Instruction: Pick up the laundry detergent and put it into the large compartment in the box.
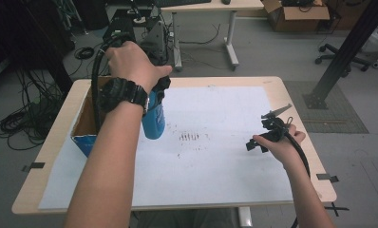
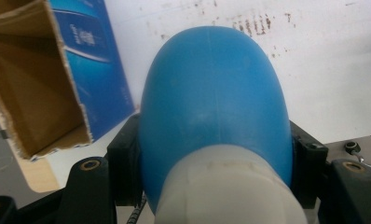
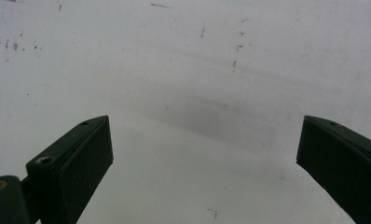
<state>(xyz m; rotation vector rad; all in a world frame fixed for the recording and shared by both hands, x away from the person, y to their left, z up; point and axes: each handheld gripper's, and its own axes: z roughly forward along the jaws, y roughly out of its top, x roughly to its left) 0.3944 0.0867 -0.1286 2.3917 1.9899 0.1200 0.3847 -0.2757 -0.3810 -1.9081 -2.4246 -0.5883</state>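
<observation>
Left fingers (image 2: 123, 172) clamped on blue bottle (image 2: 214, 102), beside open box (image 2: 39, 93); right fingers (image 3: 81, 163) wide, empty.

Left tool (image 1: 155, 97) is raised and clamped with the wrist bent down; right tool (image 1: 268, 135) rests low, jaws apart.

We seem to be in a lab or workshop: beyond our table (image 1: 298, 102) at twelve o'clock stands a desk (image 1: 215, 6), at nine o'clock cables (image 1: 21, 121) coil on grey carpet, and at one o'clock sit a cardboard box (image 1: 298, 16) and a black metal post (image 1: 346, 50).
</observation>
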